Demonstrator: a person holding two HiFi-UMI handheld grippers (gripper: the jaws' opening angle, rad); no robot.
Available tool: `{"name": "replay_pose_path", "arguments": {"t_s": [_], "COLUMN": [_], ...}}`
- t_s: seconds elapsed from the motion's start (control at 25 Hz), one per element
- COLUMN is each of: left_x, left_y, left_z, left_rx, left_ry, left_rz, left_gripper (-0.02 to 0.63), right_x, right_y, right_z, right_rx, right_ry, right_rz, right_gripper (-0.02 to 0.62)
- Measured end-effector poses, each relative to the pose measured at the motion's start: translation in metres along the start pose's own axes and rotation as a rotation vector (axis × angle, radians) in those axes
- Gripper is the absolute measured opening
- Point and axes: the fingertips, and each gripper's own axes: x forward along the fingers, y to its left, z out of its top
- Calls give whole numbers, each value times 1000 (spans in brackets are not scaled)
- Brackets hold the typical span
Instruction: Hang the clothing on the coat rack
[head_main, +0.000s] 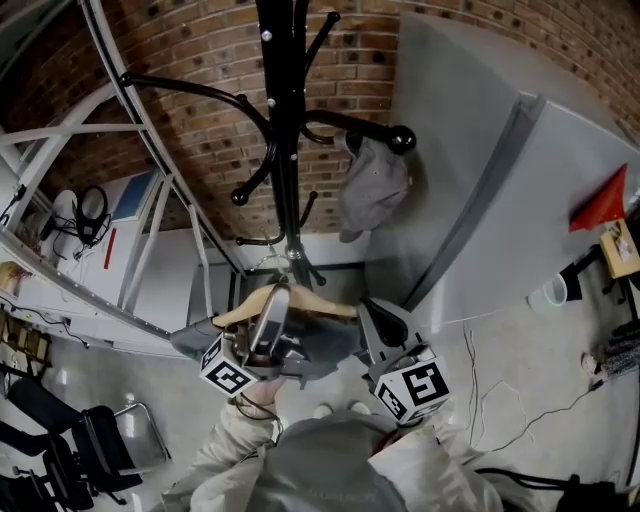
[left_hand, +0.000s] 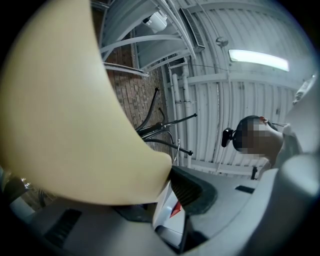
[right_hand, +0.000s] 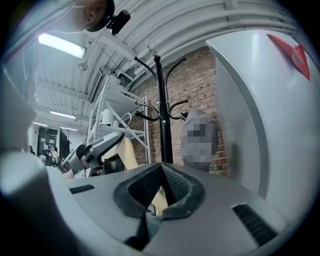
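Note:
A black coat rack (head_main: 283, 150) stands against the brick wall, with a grey cap (head_main: 372, 185) on one of its right hooks. Below it my left gripper (head_main: 273, 300) is shut on a pale wooden hanger (head_main: 320, 303) that carries a grey garment (head_main: 320, 350). In the left gripper view the hanger (left_hand: 65, 110) fills the left side, pressed against the dark pad (left_hand: 187, 187). My right gripper (head_main: 380, 322) is at the hanger's right end. Its jaws meet at the tips (right_hand: 161, 170), with grey cloth (right_hand: 150, 225) and a bit of hanger between them. The rack (right_hand: 161, 115) rises just beyond.
A white metal shelf frame (head_main: 150, 200) leans at the left. A tall grey panel (head_main: 520, 200) stands at the right, bearing a red pennant (head_main: 605, 200). A black chair (head_main: 90, 440) is at the lower left, with a white cup (head_main: 550, 292) and cables (head_main: 500, 400) on the floor at the right.

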Motion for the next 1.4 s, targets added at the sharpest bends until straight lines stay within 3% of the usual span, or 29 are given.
{"name": "replay_pose_path", "arguments": {"t_s": [0.64, 0.96, 1.4], "left_x": [21, 33, 53], "left_y": [9, 12, 26], "left_z": [30, 58, 68], "left_rx": [-16, 7, 24], "left_ry": [-21, -69, -71], "left_rz": [-44, -78, -83], "left_gripper": [110, 110, 111], "right_x": [10, 14, 22], "right_y": [-3, -9, -20], "right_z": [7, 12, 15], "right_rx": [-8, -17, -21], "right_ry": [-33, -52, -50], "right_rz": [-45, -65, -80], "right_gripper": [25, 25, 25]}}
